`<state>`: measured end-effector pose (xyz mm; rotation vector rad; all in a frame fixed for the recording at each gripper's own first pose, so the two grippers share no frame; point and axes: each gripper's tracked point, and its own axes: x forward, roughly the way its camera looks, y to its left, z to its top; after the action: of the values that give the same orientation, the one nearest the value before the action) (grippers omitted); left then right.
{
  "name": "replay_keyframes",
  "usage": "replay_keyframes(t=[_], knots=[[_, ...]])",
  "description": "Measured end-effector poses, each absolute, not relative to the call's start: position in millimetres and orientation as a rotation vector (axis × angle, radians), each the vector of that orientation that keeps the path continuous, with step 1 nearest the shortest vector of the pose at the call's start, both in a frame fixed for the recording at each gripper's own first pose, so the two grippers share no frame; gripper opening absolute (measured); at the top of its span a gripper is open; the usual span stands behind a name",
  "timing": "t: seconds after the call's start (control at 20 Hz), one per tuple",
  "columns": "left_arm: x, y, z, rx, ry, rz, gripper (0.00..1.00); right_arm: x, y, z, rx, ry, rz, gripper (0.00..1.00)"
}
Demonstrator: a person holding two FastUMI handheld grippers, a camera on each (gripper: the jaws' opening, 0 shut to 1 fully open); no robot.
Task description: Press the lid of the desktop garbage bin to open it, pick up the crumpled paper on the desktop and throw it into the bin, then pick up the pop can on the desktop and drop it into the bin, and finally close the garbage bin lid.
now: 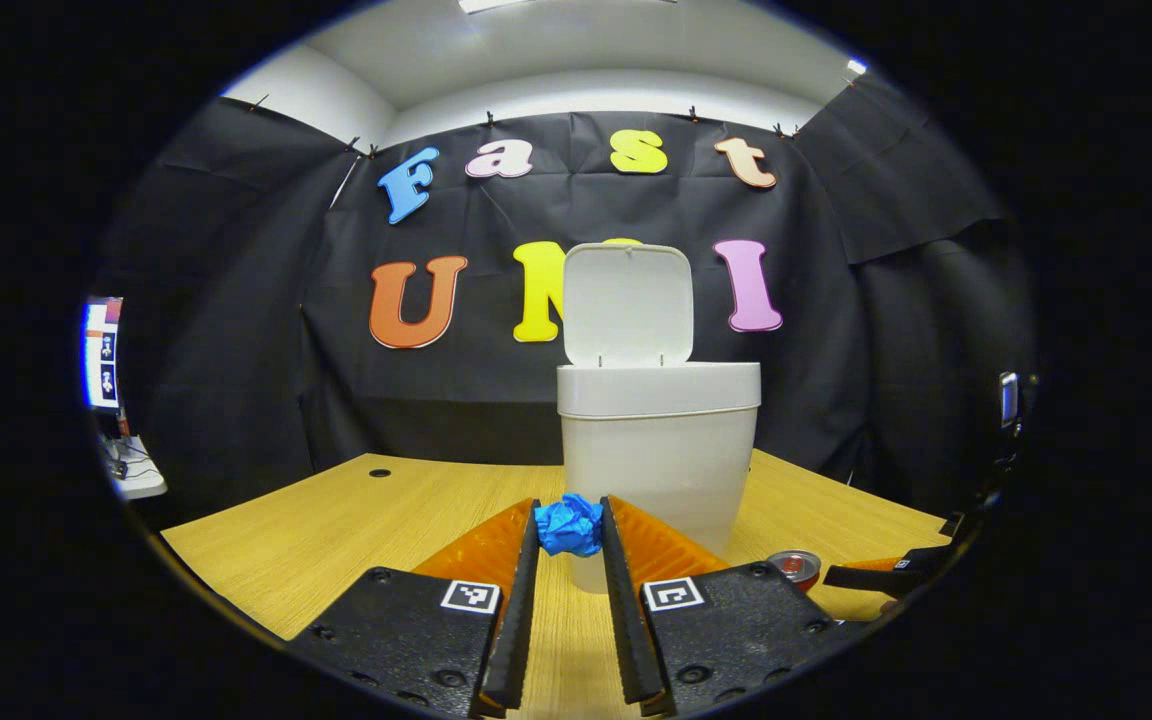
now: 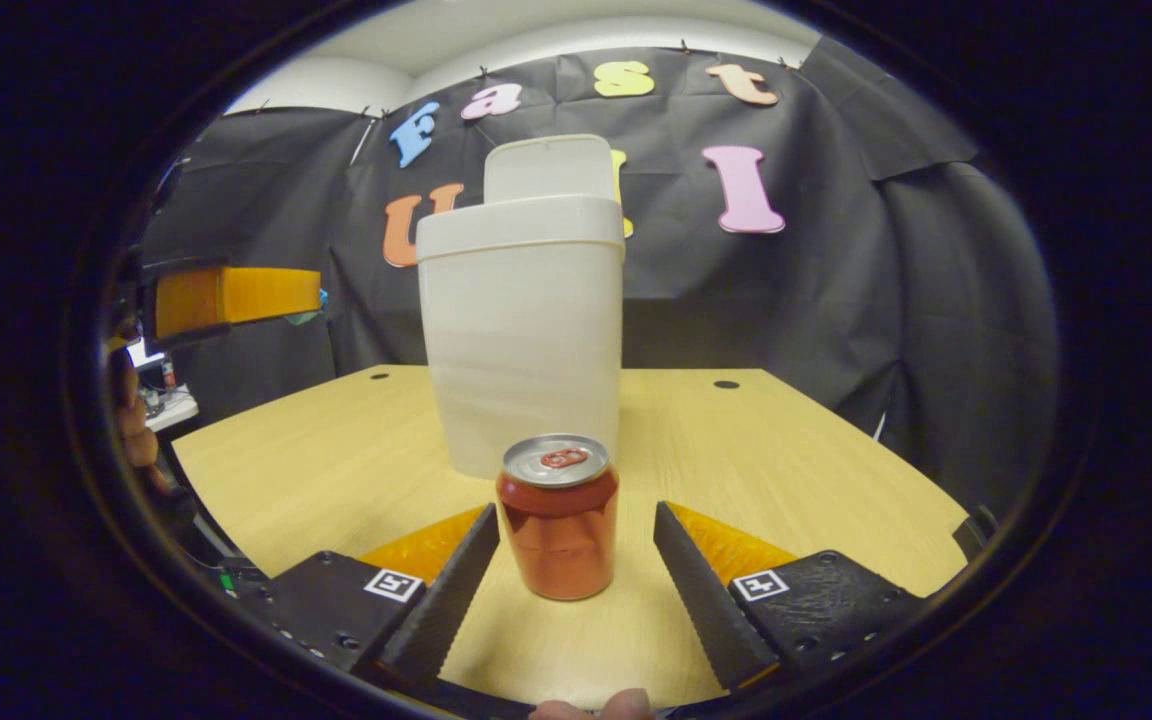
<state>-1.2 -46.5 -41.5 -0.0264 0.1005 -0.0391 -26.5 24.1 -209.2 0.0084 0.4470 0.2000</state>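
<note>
Left gripper view: your left tongs pinch the paper ball below the bin rim; it could hit the wall.

Right gripper view: your right tongs gape around the can at 6 o'clock; a nudge tips it.

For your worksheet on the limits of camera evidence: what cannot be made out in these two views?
- Inside of the bin: hidden by its own wall in both views, so its contents are unknown.
- Can in the left gripper view: mostly hidden behind the left gripper, which holds the paper.
- Bin lid in the right gripper view: lower part hidden by the rim.
</note>
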Motion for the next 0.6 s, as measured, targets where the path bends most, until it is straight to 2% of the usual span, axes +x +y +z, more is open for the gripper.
replay_keyframes(t=[0.2,0.25,0.3,0.6], knots=[[-4,-46,-39,-0.026,0.096,-0.055,0.38,-22,28,-224,-0.005,0.483,0.190,0.97],[-5,-46,-38,-0.027,0.096,-0.060,0.41,-20,29,-228,0.002,0.499,0.189,0.97],[-5,-47,-39,-0.028,0.094,-0.062,0.38,-19,31,-234,0.003,0.516,0.185,0.97],[-4,-40,-42,-0.037,0.101,-0.055,0.38,-13,31,-256,-0.006,0.598,0.167,0.96]])
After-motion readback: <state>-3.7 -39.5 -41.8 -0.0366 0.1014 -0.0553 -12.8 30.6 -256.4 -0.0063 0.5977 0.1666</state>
